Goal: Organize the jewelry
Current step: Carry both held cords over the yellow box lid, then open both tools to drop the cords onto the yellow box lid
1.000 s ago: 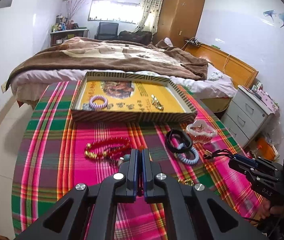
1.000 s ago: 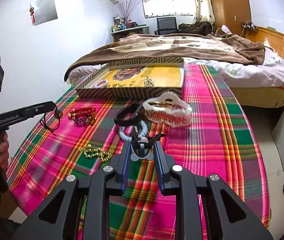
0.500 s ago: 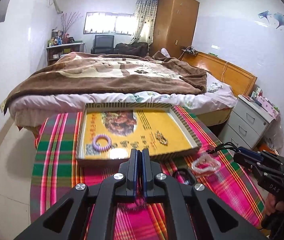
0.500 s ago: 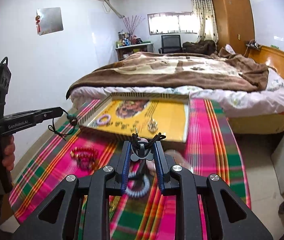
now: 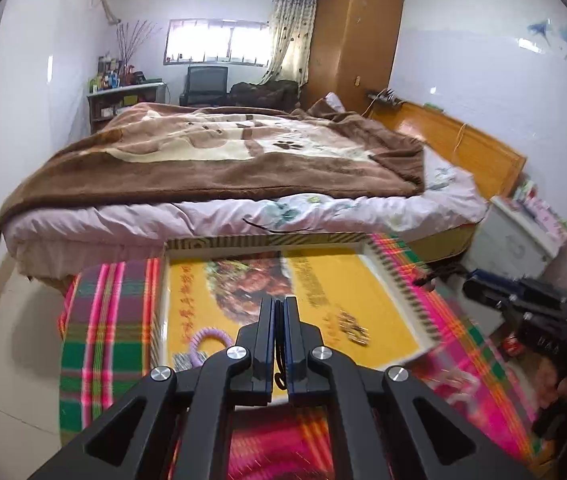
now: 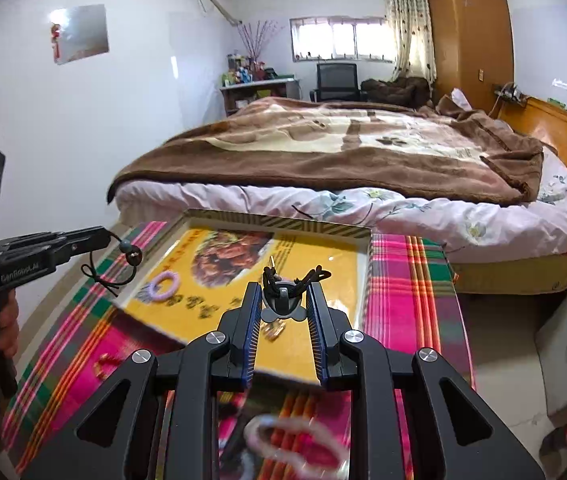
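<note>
- Compared with one second before, both grippers had risen from the tablecloth (image 6: 411,280) and travelled forward; now they hung over the near part of the yellow tray (image 5: 387,268), while earlier they were low among the loose pieces.
- I judge that both picks were finished and the carrying step was almost over, so the release into the tray was the next thing.
- The left gripper (image 5: 279,320) had its fingers pressed nearly together, with only a thin dark strand between them. In the right wrist view this was a black cord necklace (image 6: 121,264) with a small bead, and it hung free under the left fingertips, above the left edge of the tray.
- The right gripper (image 6: 282,304) stood partly open, and a grey pendant (image 6: 281,306) on black cord sat between the pads. Whether both pads really touched it, I could not tell.
- In the tray already lay a purple bracelet (image 6: 163,285) near the left side and a small gold piece (image 5: 353,330) more to the right.
- On the cloth a red bead bracelet (image 6: 103,364) and a pale ring-shaped piece (image 6: 283,444) remained, both blurred.
</note>
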`<action>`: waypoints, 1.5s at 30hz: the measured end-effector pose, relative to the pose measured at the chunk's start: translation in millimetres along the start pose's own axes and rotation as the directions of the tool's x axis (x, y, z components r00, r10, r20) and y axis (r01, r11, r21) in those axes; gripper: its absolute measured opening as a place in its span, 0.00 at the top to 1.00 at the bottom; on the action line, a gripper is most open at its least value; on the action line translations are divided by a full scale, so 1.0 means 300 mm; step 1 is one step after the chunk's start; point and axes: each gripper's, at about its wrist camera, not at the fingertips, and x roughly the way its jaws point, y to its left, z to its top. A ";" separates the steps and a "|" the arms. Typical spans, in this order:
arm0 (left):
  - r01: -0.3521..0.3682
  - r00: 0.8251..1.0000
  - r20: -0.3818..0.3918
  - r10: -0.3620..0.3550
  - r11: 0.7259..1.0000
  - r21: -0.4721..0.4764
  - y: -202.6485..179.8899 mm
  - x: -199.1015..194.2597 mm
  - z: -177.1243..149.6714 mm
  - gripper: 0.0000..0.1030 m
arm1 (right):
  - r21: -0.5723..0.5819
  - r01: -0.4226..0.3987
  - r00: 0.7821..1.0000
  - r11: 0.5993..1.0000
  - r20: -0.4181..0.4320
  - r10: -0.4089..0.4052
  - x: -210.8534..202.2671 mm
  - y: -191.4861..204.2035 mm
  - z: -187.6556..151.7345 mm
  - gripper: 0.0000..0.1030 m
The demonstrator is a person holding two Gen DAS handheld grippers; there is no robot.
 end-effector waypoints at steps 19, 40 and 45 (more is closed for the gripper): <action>-0.031 0.981 -0.191 0.018 0.997 -0.065 0.103 0.480 0.068 0.96 | 0.003 0.044 0.973 0.999 -0.226 -0.042 0.434 -0.109 0.104 0.77; -0.074 0.968 -0.243 0.057 0.996 -0.059 0.104 0.542 0.024 0.55 | -0.004 0.048 0.947 0.999 -0.319 -0.047 0.502 -0.104 0.078 0.77; -0.079 0.970 -0.237 0.060 0.994 -0.072 0.109 0.521 0.023 0.41 | 0.020 0.040 0.953 0.999 -0.302 -0.033 0.484 -0.108 0.084 0.56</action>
